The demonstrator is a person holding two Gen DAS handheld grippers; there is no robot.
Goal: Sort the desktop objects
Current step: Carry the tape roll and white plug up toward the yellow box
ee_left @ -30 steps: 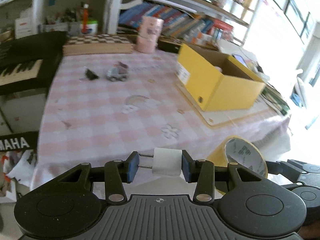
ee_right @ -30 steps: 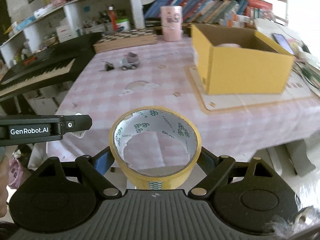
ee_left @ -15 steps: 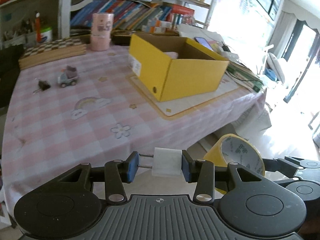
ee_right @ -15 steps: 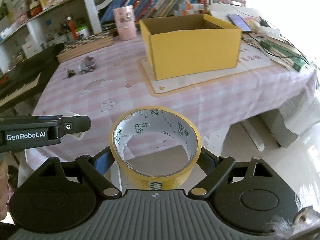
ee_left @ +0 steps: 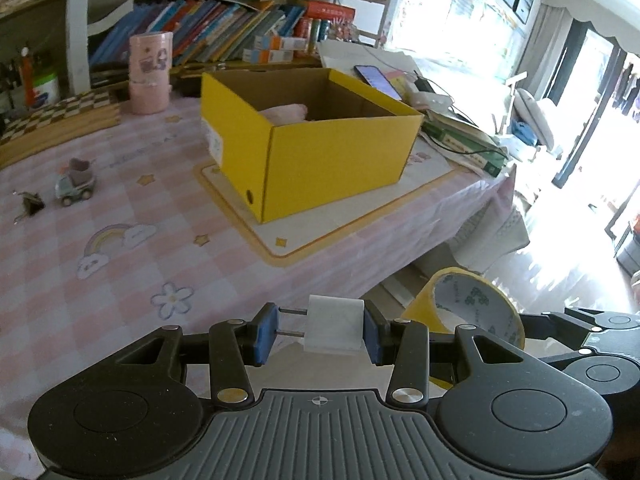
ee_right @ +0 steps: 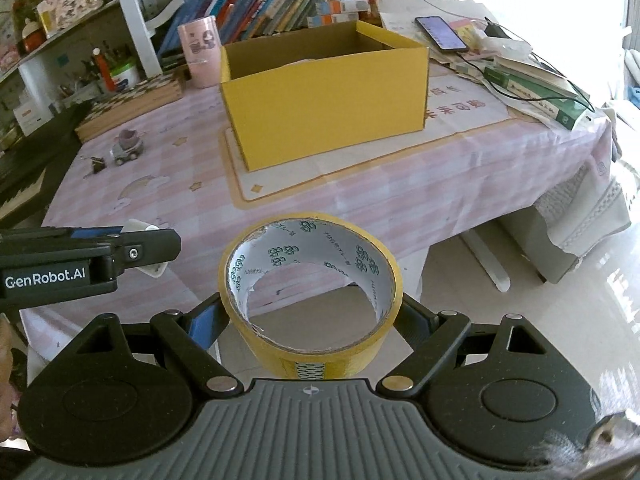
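Note:
My left gripper [ee_left: 318, 334] is shut on a white plug adapter [ee_left: 334, 330], its two metal prongs pressed against the left pad. My right gripper [ee_right: 310, 316] is shut on a yellow tape roll [ee_right: 312, 300], also seen as the tape roll [ee_left: 476, 312] beside the left gripper. Both hang in front of the table's near edge. An open yellow cardboard box [ee_left: 316, 148] stands on a mat on the pink checked tablecloth [ee_left: 120, 264]; the same box [ee_right: 324, 88] faces the right gripper. A small toy car [ee_left: 76, 184] and a black binder clip [ee_left: 30, 204] lie at the far left.
A pink cup stack [ee_left: 150, 72] and a checkered board [ee_left: 56, 120] stand at the back. Books, a phone [ee_right: 440, 32] and cables crowd the table's right end. A keyboard [ee_right: 24, 172] lies left of the table. Shelves of books rise behind.
Both grippers have swung to the right along the table's front, so the yellow box now sits ahead of them. Their holds on the adapter and the tape roll are unchanged.

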